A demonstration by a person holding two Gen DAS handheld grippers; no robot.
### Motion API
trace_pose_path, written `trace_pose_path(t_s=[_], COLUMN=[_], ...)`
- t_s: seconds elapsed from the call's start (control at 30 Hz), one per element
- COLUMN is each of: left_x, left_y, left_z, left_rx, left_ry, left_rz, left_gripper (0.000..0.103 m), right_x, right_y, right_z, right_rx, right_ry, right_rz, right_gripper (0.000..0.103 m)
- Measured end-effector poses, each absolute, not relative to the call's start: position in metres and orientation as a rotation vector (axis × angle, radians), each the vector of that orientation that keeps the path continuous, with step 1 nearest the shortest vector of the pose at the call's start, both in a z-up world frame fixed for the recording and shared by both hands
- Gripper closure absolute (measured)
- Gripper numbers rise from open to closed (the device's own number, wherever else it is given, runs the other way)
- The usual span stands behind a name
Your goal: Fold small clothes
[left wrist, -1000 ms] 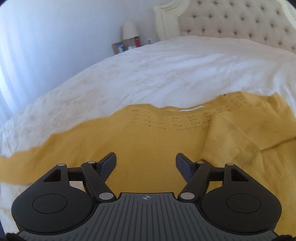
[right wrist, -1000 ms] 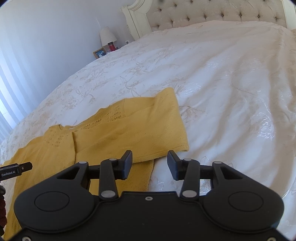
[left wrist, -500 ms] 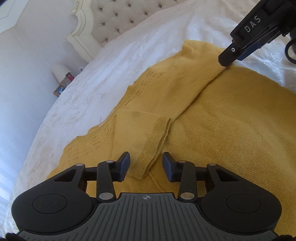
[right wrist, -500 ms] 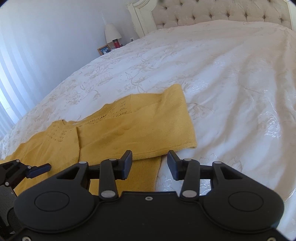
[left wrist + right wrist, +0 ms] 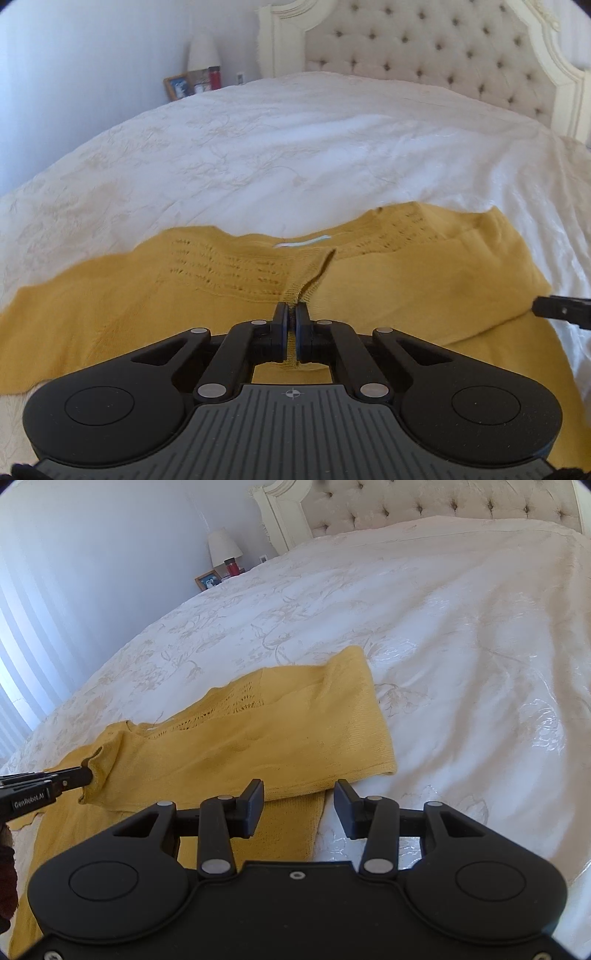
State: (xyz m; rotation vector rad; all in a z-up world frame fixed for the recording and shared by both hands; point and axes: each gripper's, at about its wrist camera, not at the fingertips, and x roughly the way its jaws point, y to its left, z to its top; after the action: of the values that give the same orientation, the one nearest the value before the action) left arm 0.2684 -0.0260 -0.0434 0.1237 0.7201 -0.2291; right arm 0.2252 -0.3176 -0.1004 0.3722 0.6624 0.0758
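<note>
Mustard knit sweater [image 5: 424, 280] lies mid-frame on the white bedspread [image 5: 295, 155]; left gripper [image 5: 291, 314] has just clamped its sleeve cuff [image 5: 301, 290]; right gripper [image 5: 299, 805] hangs apart, empty; thin hold may slip, dropping the fold.

A home bedroom: a bed [image 5: 295, 147] with tufted headboard [image 5: 424, 55], a lamp [image 5: 223, 546] and framed photo [image 5: 208, 579] alongside.

1. "GenRobot.AI", small white lettering on the black side of the left gripper [image 5: 86, 775], seen at the left edge of the right wrist view.
2. No other text can be read.
</note>
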Motion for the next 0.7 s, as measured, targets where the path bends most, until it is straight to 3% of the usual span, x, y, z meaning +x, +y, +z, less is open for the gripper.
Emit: trace_pose_path(t_s=[0.2, 0.37, 0.43, 0.5, 0.7], left_x=[0.3, 0.309, 0.313, 0.315, 0.318], left_y=[0.02, 0.036, 0.038, 0.038, 0.025], left_z=[-0.07, -0.075, -0.075, -0.074, -0.078], left_rx=[-0.053, -0.16, -0.177, -0.195, -0.138], left_ry=[0.87, 0.886, 0.888, 0.874, 0.869], left_rz=[-0.216, -0.25, -0.264, -0.294, -0.296], left_gripper=[0.098, 0.095, 0.086, 0.064, 0.053], right_x=[0.226, 0.227, 0.227, 0.228, 0.228], right_y=[-0.311, -0.31, -0.31, -0.31, -0.307], right_z=[-0.102, -0.103, -0.103, -0.103, -0.103], right_rx=[0.353, 0.349, 0.349, 0.346, 0.335], right_ry=[0.668, 0.673, 0.673, 0.673, 0.676], right_rz=[0.084, 0.085, 0.087, 0.089, 0.094], right_gripper=[0.051, 0.051, 0.051, 0.051, 0.051])
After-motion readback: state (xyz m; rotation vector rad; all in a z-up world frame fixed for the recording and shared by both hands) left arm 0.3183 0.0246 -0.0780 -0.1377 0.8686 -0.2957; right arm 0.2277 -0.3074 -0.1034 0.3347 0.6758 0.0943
